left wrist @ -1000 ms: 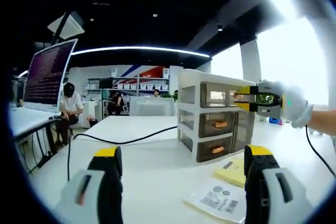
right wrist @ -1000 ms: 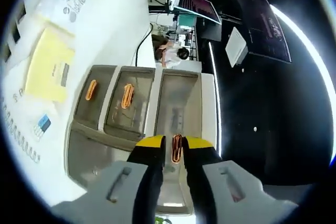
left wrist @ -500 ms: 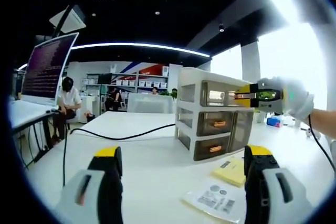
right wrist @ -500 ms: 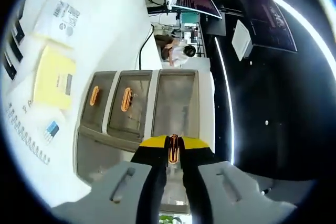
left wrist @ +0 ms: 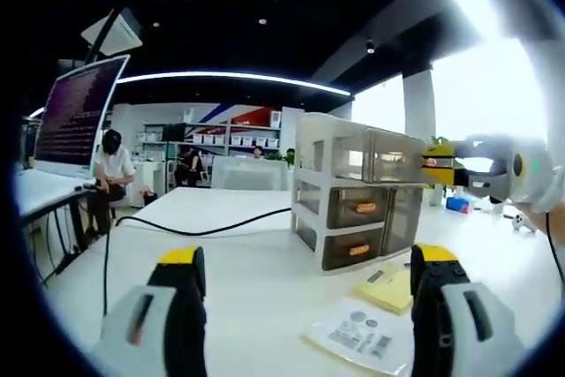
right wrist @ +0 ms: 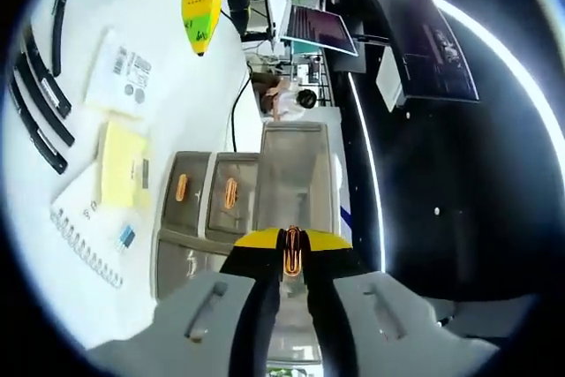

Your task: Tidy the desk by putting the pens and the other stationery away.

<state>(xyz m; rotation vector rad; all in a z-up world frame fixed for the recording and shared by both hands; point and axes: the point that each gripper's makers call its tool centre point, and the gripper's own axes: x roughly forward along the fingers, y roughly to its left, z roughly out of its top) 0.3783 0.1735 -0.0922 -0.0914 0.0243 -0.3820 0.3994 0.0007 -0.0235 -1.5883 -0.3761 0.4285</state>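
An open office with a dark ceiling, a curved light strip and bright windows surrounds a white table.

In the right gripper view, the right hand-held gripper has its yellow-tipped jaws pressed together on the orange handle of the top drawer, which stands pulled out from the small three-drawer cabinet. The two lower drawers sit pushed in, each with its own orange handle. Beyond the cabinet on the table lie a yellow sticky-note pad, a spiral notebook beside it near the table's edge, a printed white sheet, and black pens in a row further out. A black cable runs across the table.

In the left gripper view, the left hand-held gripper hovers above the table with its jaws wide apart and nothing between them. Ahead stands the cabinet, the right hand-held gripper at its extended drawer. A monitor stands at the far left, and a seated person is behind it.
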